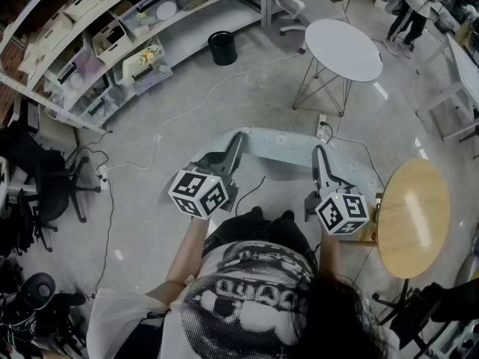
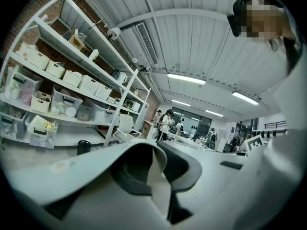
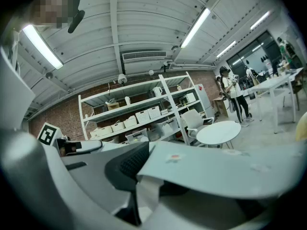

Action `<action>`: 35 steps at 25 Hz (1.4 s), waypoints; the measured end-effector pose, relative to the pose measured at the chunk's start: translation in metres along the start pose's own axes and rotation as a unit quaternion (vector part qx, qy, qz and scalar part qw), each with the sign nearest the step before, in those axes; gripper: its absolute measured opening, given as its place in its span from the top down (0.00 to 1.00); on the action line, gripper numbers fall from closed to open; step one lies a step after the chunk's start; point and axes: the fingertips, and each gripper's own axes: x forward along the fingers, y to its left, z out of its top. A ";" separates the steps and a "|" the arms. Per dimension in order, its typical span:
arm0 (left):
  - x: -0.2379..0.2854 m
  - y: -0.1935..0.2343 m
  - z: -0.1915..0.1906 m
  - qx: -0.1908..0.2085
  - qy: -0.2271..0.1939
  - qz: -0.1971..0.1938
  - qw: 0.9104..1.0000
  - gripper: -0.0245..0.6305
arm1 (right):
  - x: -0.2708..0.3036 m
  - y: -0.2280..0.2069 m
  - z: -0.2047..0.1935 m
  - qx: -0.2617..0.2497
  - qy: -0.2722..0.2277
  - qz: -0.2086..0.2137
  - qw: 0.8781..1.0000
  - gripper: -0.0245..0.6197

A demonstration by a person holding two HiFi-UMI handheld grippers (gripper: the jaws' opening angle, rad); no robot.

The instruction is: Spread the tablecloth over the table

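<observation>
Head view shows left tongs and right tongs level, both clamping the tablecloth

thin smooth matt tablecloth, glossy wooden table

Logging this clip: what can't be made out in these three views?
- Head view: the pale grey-blue tablecloth shows only as a narrow band; its full size is hidden.
- Right gripper view: small coloured marks on it are too blurred to identify.
- Target unclear: white round table or tan wooden round table.
</observation>
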 end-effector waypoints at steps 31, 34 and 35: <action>0.143 0.041 0.017 -0.006 0.004 0.009 1.000 0.91 | 0.119 -0.094 0.034 0.026 -0.005 0.024 0.999 0.87; 0.182 0.040 0.026 -0.009 0.007 0.010 1.000 0.91 | 0.143 -0.124 0.051 0.029 -0.006 0.028 0.999 0.87; 0.196 0.038 0.030 -0.008 0.007 0.008 1.000 0.91 | 0.150 -0.134 0.058 0.030 -0.009 0.028 0.999 0.87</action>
